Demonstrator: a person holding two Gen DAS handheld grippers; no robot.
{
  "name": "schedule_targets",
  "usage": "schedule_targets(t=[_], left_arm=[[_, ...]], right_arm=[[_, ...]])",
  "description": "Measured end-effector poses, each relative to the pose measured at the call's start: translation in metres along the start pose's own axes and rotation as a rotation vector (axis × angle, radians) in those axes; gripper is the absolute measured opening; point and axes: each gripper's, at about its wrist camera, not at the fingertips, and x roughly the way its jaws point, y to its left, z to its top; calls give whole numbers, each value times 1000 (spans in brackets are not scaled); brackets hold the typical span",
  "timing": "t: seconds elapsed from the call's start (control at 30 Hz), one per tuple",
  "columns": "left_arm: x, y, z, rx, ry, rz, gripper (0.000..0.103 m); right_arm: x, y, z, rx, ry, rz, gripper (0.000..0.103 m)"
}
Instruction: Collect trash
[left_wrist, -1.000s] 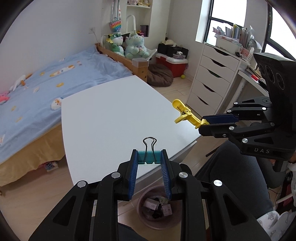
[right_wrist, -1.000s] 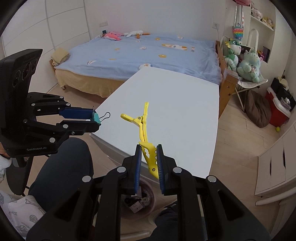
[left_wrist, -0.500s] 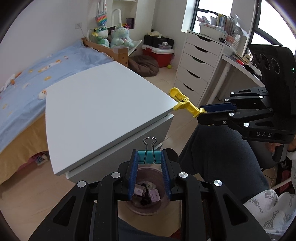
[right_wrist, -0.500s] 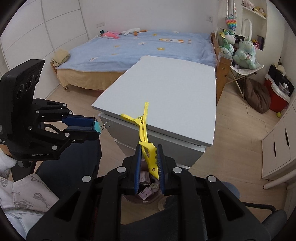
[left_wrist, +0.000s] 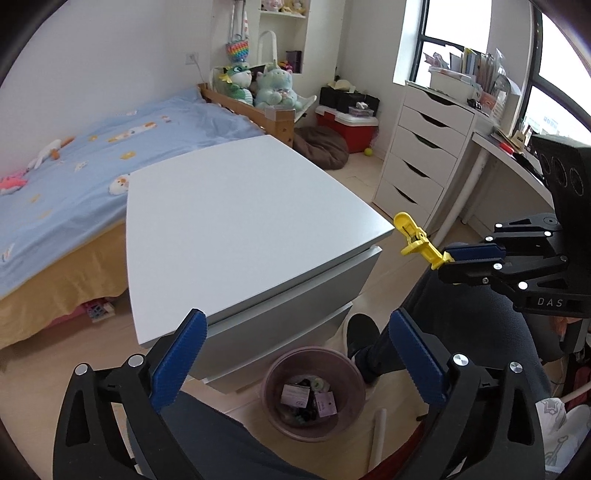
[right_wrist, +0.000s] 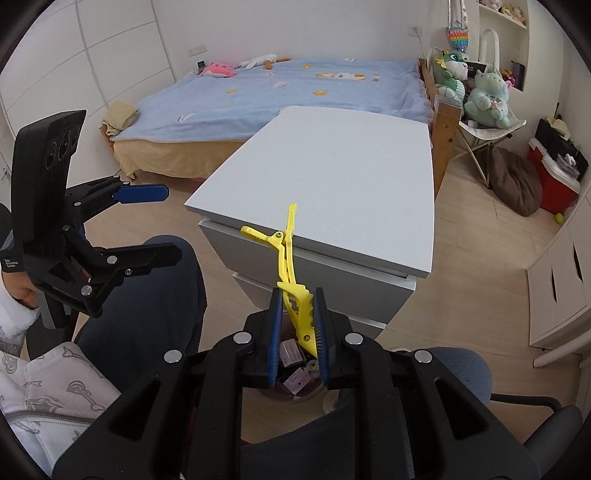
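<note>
Yellow clip (right_wrist: 291, 280) in right gripper (right_wrist: 297, 328); teeth close-up.

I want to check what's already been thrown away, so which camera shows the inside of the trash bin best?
The left wrist view: the trash bin sits unobstructed between the open left tool's fingers, scraps visible inside. In the right wrist view, the right tool and its yellow clip hide most of it.

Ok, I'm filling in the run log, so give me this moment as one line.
left gripper: open, empty, above bin | right gripper: shut on yellow clip, over bin | white table: nothing on it
</note>
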Motion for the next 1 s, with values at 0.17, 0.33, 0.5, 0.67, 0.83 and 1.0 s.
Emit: schedule_targets(t=[0.17,0.33,0.5,0.67,0.83,1.0], left_arm=[[-14,9,-2,-36,-40,14,95],[-25,18,-5,-54,-52,37,95],[-29,28,-10,-74,-51,55,95],[-31,33,-12,-86,-52,61,95],[-33,35,-13,-89,-53,69,95],[-33,34,-13,-84,-49,69,95]], right_arm=[[3,3,-2,-3,5,10,16],[7,12,-3,-19,15,27,16],[16,22,-1,-36,31,51,16],[18,33,4,-63,25,74,24],[15,32,5,-33,-16,55,89],[11,23,9,38,-26,30,98]])
